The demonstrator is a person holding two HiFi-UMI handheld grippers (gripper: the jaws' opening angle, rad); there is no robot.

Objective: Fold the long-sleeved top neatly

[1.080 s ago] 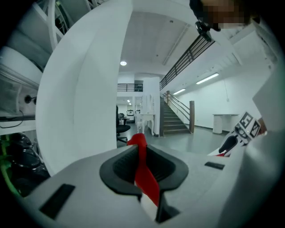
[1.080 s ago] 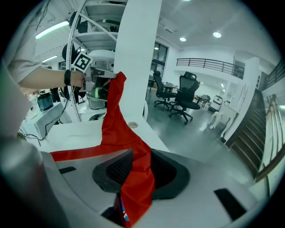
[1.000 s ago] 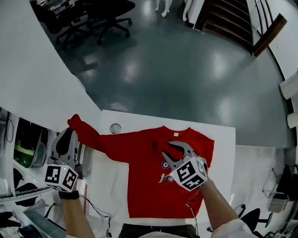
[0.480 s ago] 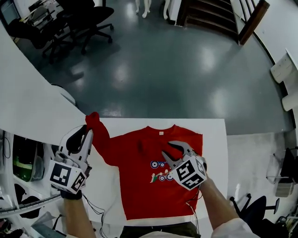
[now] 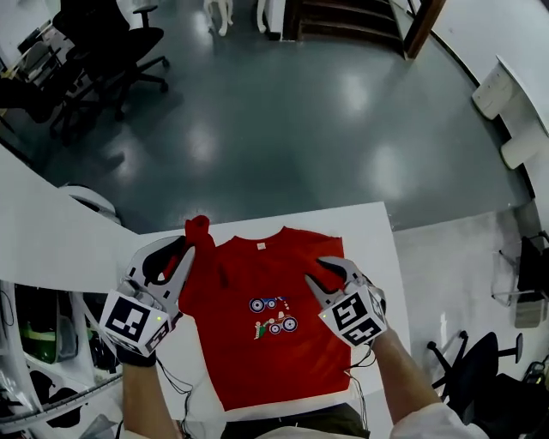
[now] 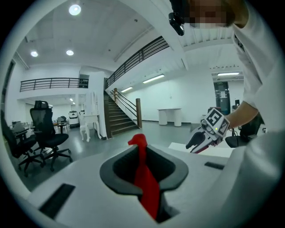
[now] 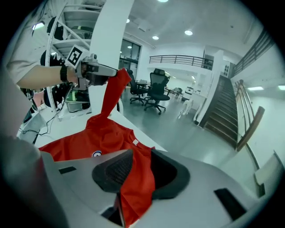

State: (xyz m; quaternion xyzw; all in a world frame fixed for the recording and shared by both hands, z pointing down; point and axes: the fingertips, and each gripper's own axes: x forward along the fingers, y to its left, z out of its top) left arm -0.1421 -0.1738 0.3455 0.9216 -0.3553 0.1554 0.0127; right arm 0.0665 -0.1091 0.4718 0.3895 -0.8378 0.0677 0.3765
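Observation:
The red long-sleeved top lies front up on the white table, collar at the far side. My left gripper is shut on its left sleeve. The cuff pokes up past the jaws, and the sleeve rises from the shoulder to the gripper. My right gripper is shut on the top's right edge near the shoulder, with a fold of red cloth pinched between its pads. In the left gripper view the right gripper shows across the table.
The table's far edge drops to a shiny grey floor. Office chairs and a staircase stand beyond. A curved white counter and shelving flank the left. Cables trail over the table's near left corner.
My left gripper has carried the sleeve from stretched out at the left in toward the top's body, lifting it. The right gripper kept its hold and shifted along with the right edge.

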